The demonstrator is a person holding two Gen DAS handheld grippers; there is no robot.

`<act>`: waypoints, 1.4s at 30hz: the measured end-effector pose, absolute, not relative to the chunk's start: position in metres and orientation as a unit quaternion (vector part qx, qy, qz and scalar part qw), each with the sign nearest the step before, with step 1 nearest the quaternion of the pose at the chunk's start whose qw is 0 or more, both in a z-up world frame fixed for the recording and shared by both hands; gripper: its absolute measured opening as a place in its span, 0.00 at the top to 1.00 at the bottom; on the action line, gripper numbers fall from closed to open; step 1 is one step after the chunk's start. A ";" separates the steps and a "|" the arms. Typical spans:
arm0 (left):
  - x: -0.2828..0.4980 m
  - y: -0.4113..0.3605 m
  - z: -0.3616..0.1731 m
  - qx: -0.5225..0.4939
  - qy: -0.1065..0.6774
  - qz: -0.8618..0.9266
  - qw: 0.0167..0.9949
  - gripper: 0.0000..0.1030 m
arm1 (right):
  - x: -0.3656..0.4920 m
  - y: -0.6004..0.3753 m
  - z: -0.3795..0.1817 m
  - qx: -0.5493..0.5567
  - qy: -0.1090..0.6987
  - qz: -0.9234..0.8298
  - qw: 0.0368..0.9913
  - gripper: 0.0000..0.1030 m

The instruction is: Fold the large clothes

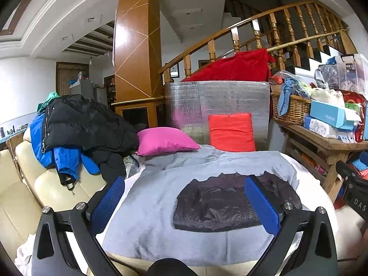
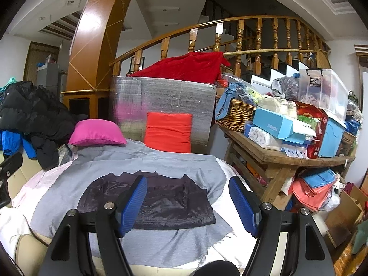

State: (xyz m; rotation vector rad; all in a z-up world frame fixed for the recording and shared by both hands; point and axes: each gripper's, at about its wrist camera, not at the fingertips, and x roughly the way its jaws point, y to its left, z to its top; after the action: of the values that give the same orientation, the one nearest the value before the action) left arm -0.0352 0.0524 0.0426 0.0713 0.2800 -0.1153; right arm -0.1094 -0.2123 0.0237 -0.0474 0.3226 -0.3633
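A dark purple-black garment point(image 1: 220, 203) lies folded into a flat rectangle on a grey cloth point(image 1: 149, 197) spread over the sofa. It also shows in the right wrist view point(image 2: 170, 204) on the same grey cloth point(image 2: 179, 161). My left gripper point(image 1: 184, 203) is open and empty, held above the near edge of the cloth, its blue pads point(image 1: 262, 204) wide apart. My right gripper point(image 2: 188, 203) is open and empty too, over the garment's right side. Neither touches the garment.
A pile of black and blue jackets point(image 1: 76, 128) lies on the cream sofa at left. A pink cushion point(image 1: 165, 141) and an orange cushion point(image 1: 231, 132) sit behind the cloth. A cluttered wooden table point(image 2: 285, 156) with a wicker basket point(image 2: 237, 112) stands at right.
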 end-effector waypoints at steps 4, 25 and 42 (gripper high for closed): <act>-0.035 0.056 0.043 0.033 0.139 -0.052 0.988 0.00 | -0.108 -0.209 0.024 -0.027 0.159 -0.175 0.971 0.25; -0.028 0.063 0.038 0.027 0.146 -0.044 0.988 0.00 | -0.100 -0.195 0.018 -0.054 0.166 -0.156 0.972 0.25; 0.000 0.072 0.032 0.004 0.155 -0.029 0.988 0.00 | -0.070 -0.197 0.016 -0.064 0.179 -0.150 0.970 0.25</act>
State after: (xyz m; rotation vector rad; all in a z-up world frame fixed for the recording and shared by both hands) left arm 0.0000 0.0719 0.0321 0.0079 0.3108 -0.0590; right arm -0.0703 -0.1972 0.0159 -0.1294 0.3619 -0.3021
